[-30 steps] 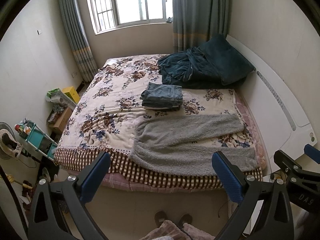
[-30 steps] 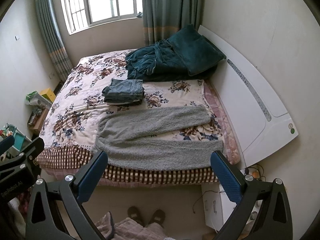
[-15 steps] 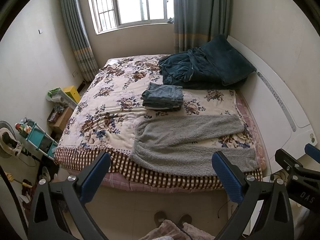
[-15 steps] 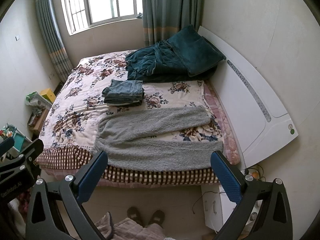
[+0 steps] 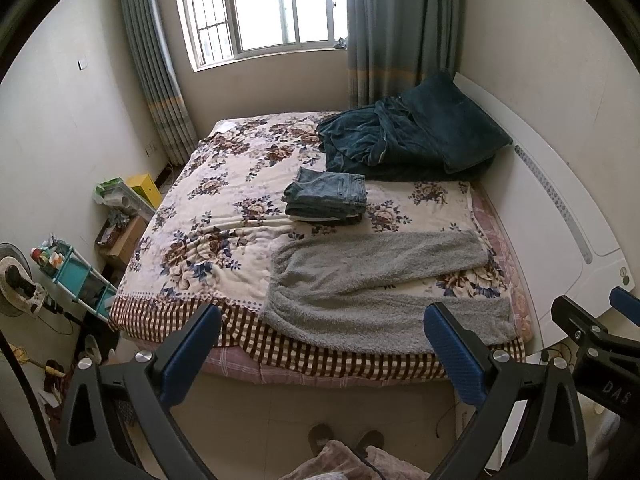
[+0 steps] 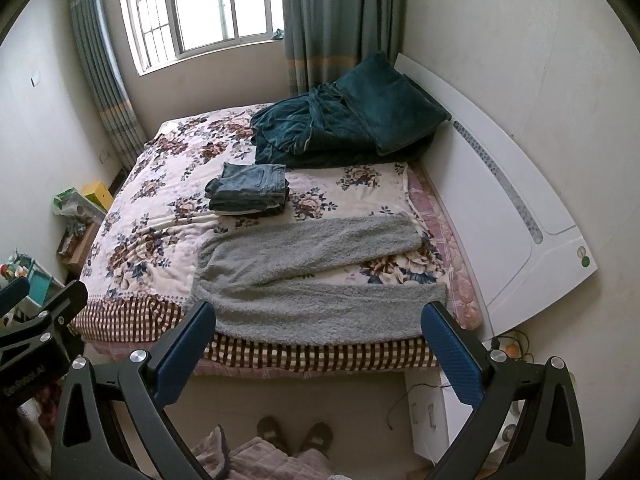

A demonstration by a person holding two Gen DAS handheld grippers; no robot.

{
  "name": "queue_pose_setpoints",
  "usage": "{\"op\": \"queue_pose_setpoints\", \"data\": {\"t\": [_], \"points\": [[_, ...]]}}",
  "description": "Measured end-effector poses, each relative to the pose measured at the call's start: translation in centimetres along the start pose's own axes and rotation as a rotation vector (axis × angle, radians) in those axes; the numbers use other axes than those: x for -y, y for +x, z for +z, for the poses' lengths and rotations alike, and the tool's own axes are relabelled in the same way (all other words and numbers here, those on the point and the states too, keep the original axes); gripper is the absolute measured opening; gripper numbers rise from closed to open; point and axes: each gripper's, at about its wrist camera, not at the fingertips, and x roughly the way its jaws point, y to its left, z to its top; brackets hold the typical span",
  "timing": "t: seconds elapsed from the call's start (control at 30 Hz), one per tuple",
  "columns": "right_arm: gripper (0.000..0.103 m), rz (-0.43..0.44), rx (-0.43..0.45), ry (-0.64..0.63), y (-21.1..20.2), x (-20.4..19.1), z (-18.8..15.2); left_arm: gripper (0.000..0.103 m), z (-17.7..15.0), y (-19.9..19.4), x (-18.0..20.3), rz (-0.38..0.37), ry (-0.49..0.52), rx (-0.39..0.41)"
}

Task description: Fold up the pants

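Left wrist view gives me my left tongs (image 5: 320,344) spread wide with nothing between the blue pads (image 5: 454,356), held above the floor short of the bed (image 5: 224,200). My right tongs (image 6: 318,342) are spread just as wide and equally empty (each rig shows at the edge of the other's camera). Beyond both, the grey fleece pants (image 5: 360,284) lie flat on the near edge of the bed, waist toward the left, the two legs running right and splayed slightly apart. Just behind them sits a folded stack of jeans (image 5: 328,198), not touching the pants. Farther back, against the white headboard (image 6: 504,208), a dark teal blanket (image 5: 408,136) is heaped. Below the tongs I see slippered feet (image 6: 294,434) on the floor.
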Motion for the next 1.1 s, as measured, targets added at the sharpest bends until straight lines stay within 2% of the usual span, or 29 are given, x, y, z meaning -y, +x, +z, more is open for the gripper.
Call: {"op": "queue_pose_setpoints", "data": {"t": [0.17, 0.5, 0.67, 0.83, 0.97, 1.1], "points": [[0.103, 0.005, 0.01, 0.001, -0.4, -0.1, 0.8, 0.103, -0.1, -0.1, -0.1, -0.002, -0.001, -0.001], [0.103, 0.005, 0.016, 0.01, -0.9, -0.1, 0.4, 0.103, -0.2, 0.1, 0.2, -0.008, -0.009, -0.007], [0.103, -0.019, 0.023, 0.029, -0.1, -0.5, 0.4, 0.103, -0.2, 1.7, -0.2, -0.004, -0.01, -0.005], [0.103, -0.098, 0.046, 0.088, 2.6, -0.8, -0.1, 0.103, 0.2, 4.8, -1.4, -0.008, -0.013, -0.007], [0.103, -0.165, 0.029, 0.131, 6.3, -0.9, -0.3, 0.103, 0.1, 8.1, -1.6, -0.035, -0.008, -0.029], [0.103, -0.193, 0.012, 0.177, 10.7, 0.1, 0.0, 0.103, 0.9, 11.9, -0.9, -0.032, 0.008, -0.051]]}}
